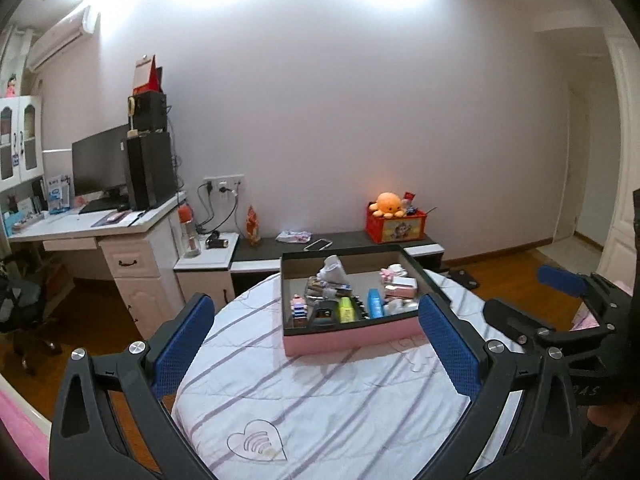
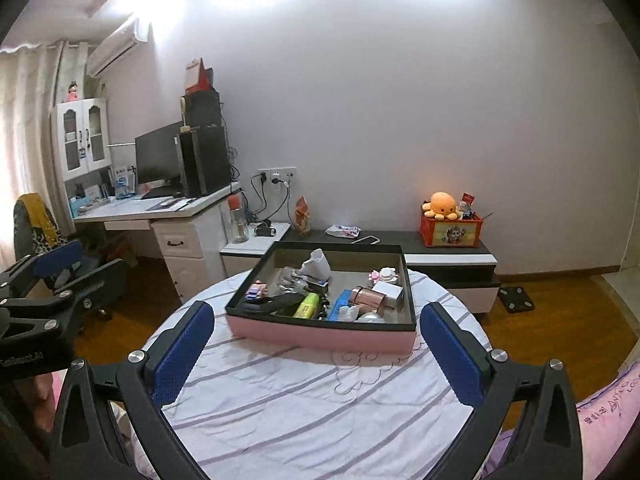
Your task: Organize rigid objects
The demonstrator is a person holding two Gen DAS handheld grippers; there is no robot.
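Round table (image 2: 304, 408), striped cloth: I have bare cloth between both claws and the box, and open room at either side before the table's curved edge drops off.

Pink box (image 2: 320, 334), dark rim, lid off: it sits at the far half of the table, dead ahead of both claws and well apart from them. Its long axis runs across my view, the near long wall facing me. From the right wrist it is turned slightly, its right corner nearer. I judge the right claw a shade better lined up on it.

Left gripper (image 1: 316, 344): jaws spread wide, nothing between the blue pads (image 1: 184, 348).

Right gripper (image 2: 316, 350): jaws at full spread, empty.

Box contents, all loose in one compartment: white crumpled thing at the back, yellow-green tube (image 2: 307, 306), blue packet (image 2: 340, 304), rose-metal can (image 2: 366, 297), small pink block figure (image 2: 256, 291) at the left wall. Any pick means reaching over the near wall.
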